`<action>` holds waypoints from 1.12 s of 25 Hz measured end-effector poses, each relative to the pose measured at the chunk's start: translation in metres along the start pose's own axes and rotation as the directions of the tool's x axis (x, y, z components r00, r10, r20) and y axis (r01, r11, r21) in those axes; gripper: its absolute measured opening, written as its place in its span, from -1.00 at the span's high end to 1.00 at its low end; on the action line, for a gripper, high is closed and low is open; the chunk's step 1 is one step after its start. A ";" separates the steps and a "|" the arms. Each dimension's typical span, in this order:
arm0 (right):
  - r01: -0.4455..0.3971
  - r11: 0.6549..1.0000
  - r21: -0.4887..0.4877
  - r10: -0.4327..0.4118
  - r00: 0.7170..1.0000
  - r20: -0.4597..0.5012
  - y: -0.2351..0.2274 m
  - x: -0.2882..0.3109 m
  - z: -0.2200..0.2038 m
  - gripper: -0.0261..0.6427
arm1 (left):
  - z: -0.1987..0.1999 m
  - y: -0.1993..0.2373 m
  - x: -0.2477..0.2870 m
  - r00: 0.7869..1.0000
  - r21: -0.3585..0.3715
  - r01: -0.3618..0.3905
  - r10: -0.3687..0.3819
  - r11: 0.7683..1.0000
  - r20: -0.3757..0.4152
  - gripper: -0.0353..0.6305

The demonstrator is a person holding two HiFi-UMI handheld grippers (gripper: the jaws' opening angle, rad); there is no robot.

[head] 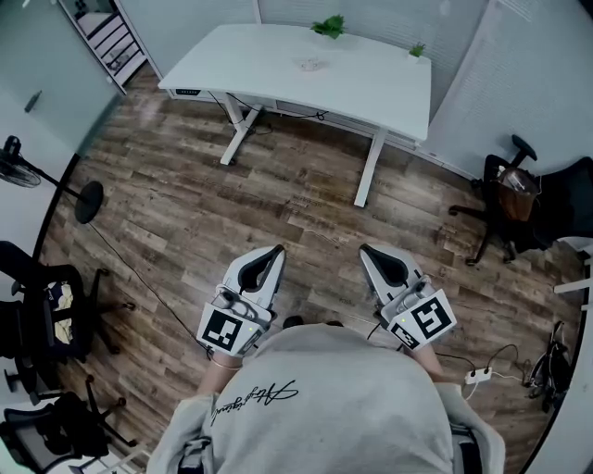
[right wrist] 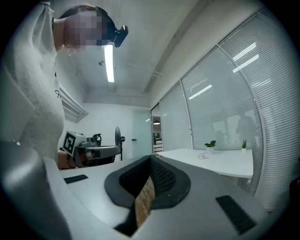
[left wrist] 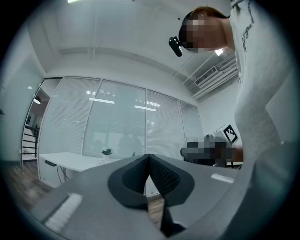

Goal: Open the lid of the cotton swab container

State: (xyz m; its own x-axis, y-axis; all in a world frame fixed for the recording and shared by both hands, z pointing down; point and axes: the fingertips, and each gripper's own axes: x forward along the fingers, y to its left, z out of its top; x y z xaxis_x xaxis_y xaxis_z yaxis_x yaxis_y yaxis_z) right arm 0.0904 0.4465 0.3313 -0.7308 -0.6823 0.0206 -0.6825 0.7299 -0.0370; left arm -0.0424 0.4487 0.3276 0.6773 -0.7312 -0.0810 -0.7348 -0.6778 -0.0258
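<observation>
A small clear container (head: 310,64) sits near the middle of the white table (head: 371,88), far ahead of me; the right gripper view shows it as a tiny clear object (right wrist: 201,155). I hold both grippers close to my body over the wooden floor, well short of the table. My left gripper (head: 276,250) is shut with nothing between its jaws, and its pads meet in the left gripper view (left wrist: 149,157). My right gripper (head: 366,250) is likewise shut and empty, its jaws closed in the right gripper view (right wrist: 151,158).
Two small green plants (head: 329,26) (head: 418,50) stand at the table's far edge. A standing fan (head: 56,180) and black chairs (head: 46,315) are at the left. Another chair (head: 514,199) and a power strip (head: 477,375) are at the right.
</observation>
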 end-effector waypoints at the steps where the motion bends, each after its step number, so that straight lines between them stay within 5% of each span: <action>1: 0.006 1.000 -0.006 -0.006 1.000 0.008 0.000 0.000 0.001 0.91 | 0.000 0.000 0.000 1.000 -0.002 0.001 -0.001 1.000 0.001 0.90; 10: 0.032 0.999 0.009 -0.032 0.999 0.019 0.002 0.003 0.001 0.91 | 0.003 0.002 -0.007 1.000 -0.021 0.009 -0.009 1.000 0.015 0.90; 12: 0.033 0.999 0.011 -0.033 0.999 0.024 0.003 0.004 0.001 0.91 | 0.004 0.003 -0.007 1.000 -0.020 0.006 -0.006 1.000 0.016 0.69; 17: 0.050 0.999 0.017 -0.051 0.998 0.028 0.001 0.007 0.003 0.45 | 0.007 0.008 -0.008 1.000 -0.034 -0.010 0.011 0.999 0.024 0.44; 28: 0.083 0.995 0.053 -0.085 0.996 0.032 0.000 0.017 -0.002 -0.13 | 0.003 0.016 -0.011 1.000 -0.030 -0.005 0.005 1.000 0.007 0.03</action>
State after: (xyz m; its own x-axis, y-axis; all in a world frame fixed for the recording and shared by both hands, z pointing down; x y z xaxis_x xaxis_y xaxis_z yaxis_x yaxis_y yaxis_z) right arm 0.0781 0.4346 0.3339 -0.6696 -0.7427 -0.0087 -0.7394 0.6676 -0.0877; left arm -0.0615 0.4464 0.3255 0.6736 -0.7339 -0.0880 -0.7365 -0.6765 0.0042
